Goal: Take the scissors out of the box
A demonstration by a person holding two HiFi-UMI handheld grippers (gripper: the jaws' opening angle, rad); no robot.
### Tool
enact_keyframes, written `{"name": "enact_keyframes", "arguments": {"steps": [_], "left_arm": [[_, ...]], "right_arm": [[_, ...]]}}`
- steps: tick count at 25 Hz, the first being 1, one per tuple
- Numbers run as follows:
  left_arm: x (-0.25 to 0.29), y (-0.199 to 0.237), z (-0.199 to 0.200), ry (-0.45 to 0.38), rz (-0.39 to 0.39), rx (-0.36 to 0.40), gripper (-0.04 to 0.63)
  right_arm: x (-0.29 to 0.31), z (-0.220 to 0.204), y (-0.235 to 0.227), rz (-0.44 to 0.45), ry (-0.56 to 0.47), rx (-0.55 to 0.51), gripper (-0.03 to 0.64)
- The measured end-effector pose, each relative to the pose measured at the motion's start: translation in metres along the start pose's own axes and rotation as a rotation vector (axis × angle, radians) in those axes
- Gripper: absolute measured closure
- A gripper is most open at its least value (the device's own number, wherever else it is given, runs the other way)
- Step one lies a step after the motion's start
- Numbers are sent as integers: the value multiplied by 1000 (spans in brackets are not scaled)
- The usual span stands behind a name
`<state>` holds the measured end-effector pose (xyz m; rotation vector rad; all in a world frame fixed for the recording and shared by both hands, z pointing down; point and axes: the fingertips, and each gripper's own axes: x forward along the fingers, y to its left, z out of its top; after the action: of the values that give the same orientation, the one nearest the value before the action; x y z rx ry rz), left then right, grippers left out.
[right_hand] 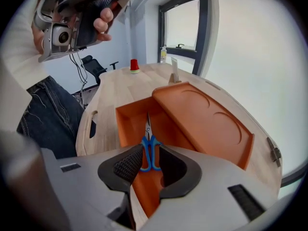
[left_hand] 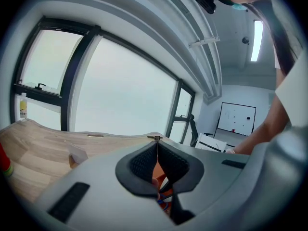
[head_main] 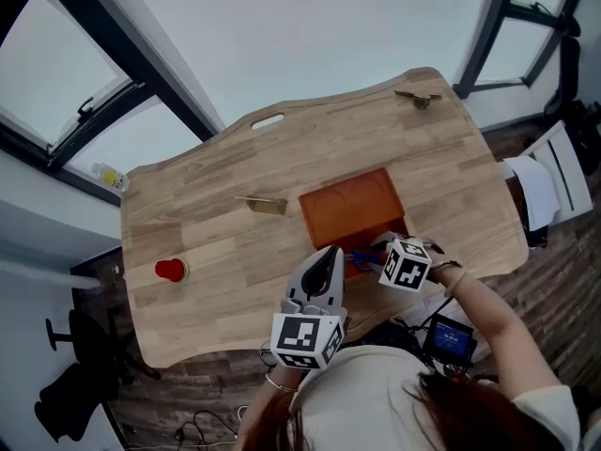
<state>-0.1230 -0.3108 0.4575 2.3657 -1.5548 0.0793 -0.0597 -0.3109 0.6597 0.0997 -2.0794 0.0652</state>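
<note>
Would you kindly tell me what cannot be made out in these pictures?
- Scissors: head view, mostly covered by the right claw; left gripper view, only slivers show past the shut left claw.
- Box floor beneath the lid: hidden by the lid in every view.
- Small brown item at the table's far edge: head view, too small to name.
- Bottle beyond the table: head view, label too small.

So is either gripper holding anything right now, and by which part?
Nothing yet. The right gripper is open over the blue-handled scissors, which lie in the orange box; the left gripper is shut on nothing.
</note>
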Motion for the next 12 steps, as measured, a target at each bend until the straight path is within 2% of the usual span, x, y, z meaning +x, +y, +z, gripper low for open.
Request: {"name": "enact_keyframes", "arguments": {"steps": [12], "left_arm": [[5, 21, -5, 37, -16, -8, 574]], "right_arm": [[29, -10, -4, 76, 114, 33, 472]]}}
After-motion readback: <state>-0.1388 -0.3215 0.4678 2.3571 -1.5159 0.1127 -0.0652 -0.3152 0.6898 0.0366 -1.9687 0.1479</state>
